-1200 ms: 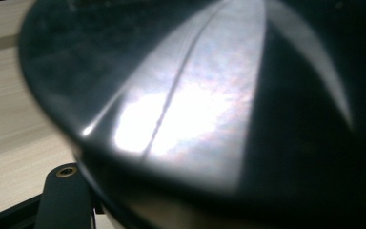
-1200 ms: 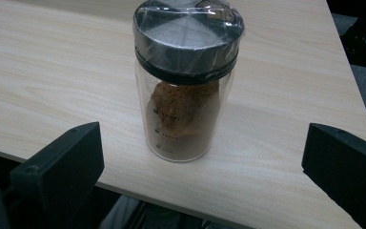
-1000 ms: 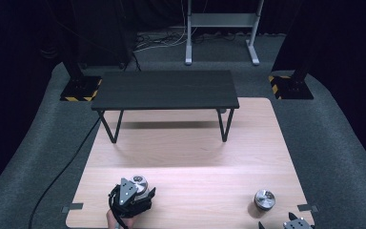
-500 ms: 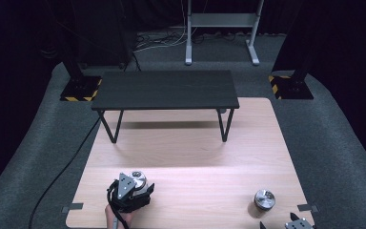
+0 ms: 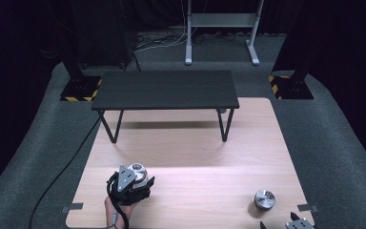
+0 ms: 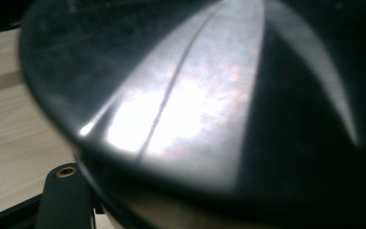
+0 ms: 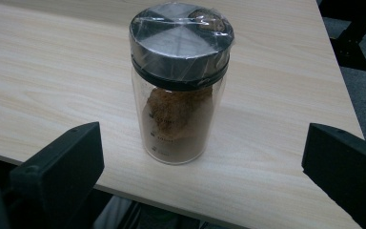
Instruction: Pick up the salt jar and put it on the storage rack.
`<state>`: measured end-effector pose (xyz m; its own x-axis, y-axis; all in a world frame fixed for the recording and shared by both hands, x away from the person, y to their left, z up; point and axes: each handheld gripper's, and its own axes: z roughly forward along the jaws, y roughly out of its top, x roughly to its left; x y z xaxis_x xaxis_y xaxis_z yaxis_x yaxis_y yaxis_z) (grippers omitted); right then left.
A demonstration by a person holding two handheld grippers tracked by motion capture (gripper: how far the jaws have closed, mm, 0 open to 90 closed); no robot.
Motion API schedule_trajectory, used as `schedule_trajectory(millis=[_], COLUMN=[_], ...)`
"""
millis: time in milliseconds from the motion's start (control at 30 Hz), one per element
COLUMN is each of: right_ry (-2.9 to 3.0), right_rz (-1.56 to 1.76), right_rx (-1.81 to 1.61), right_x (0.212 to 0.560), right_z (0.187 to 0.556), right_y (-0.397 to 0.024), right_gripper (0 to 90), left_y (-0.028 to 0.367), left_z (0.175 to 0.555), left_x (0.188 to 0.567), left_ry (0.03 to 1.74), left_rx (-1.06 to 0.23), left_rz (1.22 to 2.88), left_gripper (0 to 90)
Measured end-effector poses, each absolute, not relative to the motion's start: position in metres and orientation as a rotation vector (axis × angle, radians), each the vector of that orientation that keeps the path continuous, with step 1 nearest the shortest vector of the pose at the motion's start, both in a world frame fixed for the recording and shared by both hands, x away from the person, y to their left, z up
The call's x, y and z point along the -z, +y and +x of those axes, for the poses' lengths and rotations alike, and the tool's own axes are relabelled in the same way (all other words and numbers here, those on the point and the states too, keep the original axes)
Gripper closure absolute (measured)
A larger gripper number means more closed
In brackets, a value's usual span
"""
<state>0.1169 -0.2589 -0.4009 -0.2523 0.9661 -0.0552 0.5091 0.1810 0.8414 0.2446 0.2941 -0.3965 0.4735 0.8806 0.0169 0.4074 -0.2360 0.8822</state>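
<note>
My left gripper (image 5: 129, 183), lower left, grips a metal-lidded jar (image 5: 138, 172); right gripper (image 7: 200, 157) wide open w/ glass spice jar (image 7: 178, 81) between jaws, untouched.

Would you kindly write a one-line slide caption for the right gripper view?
Open right gripper facing an upright glass jar of brown powder, metal lid film-wrapped, near the wooden table's edge.

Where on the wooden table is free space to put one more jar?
The wooden table is bare in its middle, between the black bench and the two jars. The near corners are crowded: the left tongs at a jar, the right tongs beside the other jar.
</note>
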Motion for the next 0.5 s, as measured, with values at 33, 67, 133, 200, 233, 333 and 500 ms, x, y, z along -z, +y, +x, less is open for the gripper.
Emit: schedule_trajectory(millis=[33,67,133,200,233,333,500], right_ry=[1.851,1.85,1.851,1.853,1.853,1.856,1.843], right_rz=[1.387,1.389,1.392,1.394,1.394,1.394,1.403], right_rx=[-0.963,-0.964,-0.963,-0.965,-0.965,-0.961,-0.967], right_x=[0.401,0.401,0.401,0.401,0.401,0.402,0.403], right_z=[0.117,0.117,0.118,0.118,0.118,0.119,0.118], right_y=[-0.259,-0.259,-0.26,-0.26,-0.26,-0.261,-0.263], right_gripper=[0.0,0.0,0.0,0.0,0.0,0.0,0.0], left_y=[0.294,0.293,0.293,0.291,0.291,0.288,0.283], left_z=[0.245,0.246,0.248,0.249,0.25,0.254,0.263], left_x=[0.396,0.395,0.395,0.394,0.395,0.395,0.387], left_ry=[1.084,1.082,1.079,1.076,1.075,1.071,1.038], left_rx=[-0.671,-0.67,-0.664,-0.659,-0.657,-0.65,-0.64], left_rz=[1.836,1.838,1.845,1.852,1.856,1.867,1.904], left_gripper=[30.6,30.6,30.6,30.6,30.6,30.6,30.6])
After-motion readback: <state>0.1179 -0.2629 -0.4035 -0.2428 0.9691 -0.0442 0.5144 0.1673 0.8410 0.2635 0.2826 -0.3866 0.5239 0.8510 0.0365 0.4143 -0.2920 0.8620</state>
